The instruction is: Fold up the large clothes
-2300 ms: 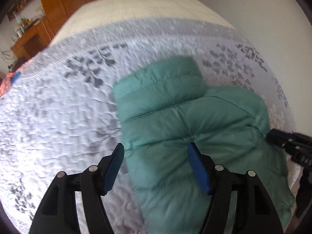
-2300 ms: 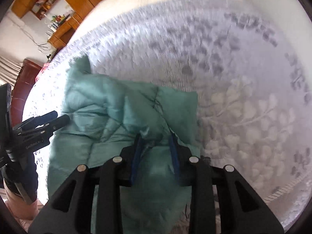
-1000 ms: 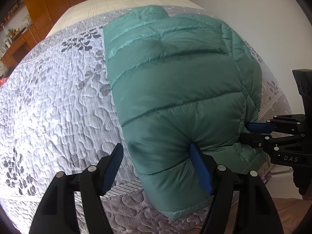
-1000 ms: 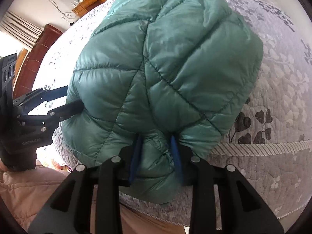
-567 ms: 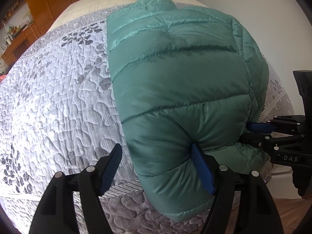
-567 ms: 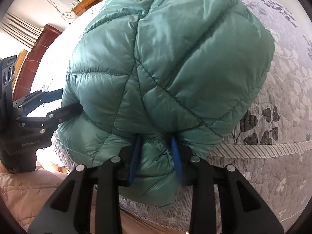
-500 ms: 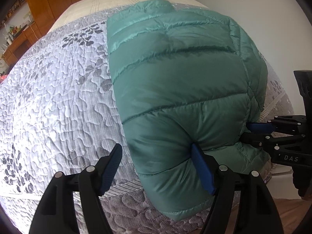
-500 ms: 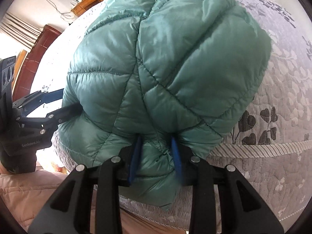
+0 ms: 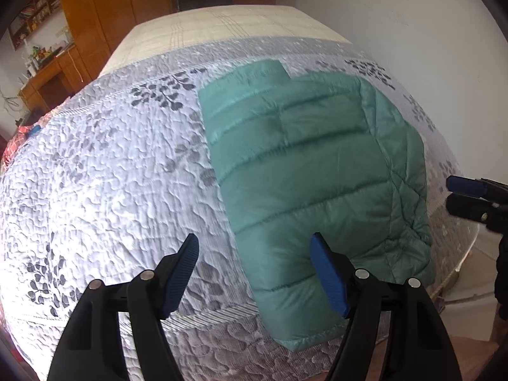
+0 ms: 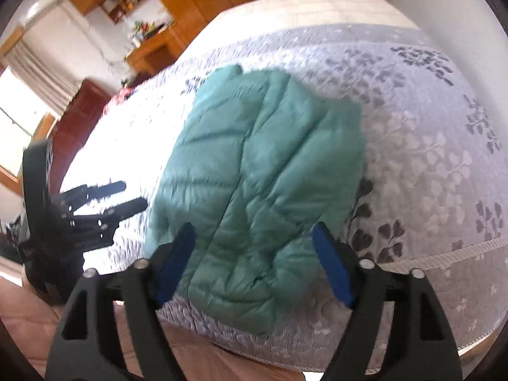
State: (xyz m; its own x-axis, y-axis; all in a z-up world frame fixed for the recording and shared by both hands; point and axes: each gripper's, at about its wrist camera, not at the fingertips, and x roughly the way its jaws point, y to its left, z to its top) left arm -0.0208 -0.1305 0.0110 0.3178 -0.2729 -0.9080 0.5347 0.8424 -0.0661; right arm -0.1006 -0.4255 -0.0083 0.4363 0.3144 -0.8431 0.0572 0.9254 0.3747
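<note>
I see the green puffer jacket (image 9: 314, 187) lying folded on the bed (image 9: 104, 190), near its front edge, its hem hanging a little over that edge. My left gripper (image 9: 254, 273) is spread wide above the jacket's near corner, gripping nothing. My right gripper (image 10: 254, 263) has its jaws opening, the blue pads standing clear on either side of the jacket's near end, nothing pinched. A wooden wardrobe (image 9: 117, 16) stands beyond the bed.
</note>
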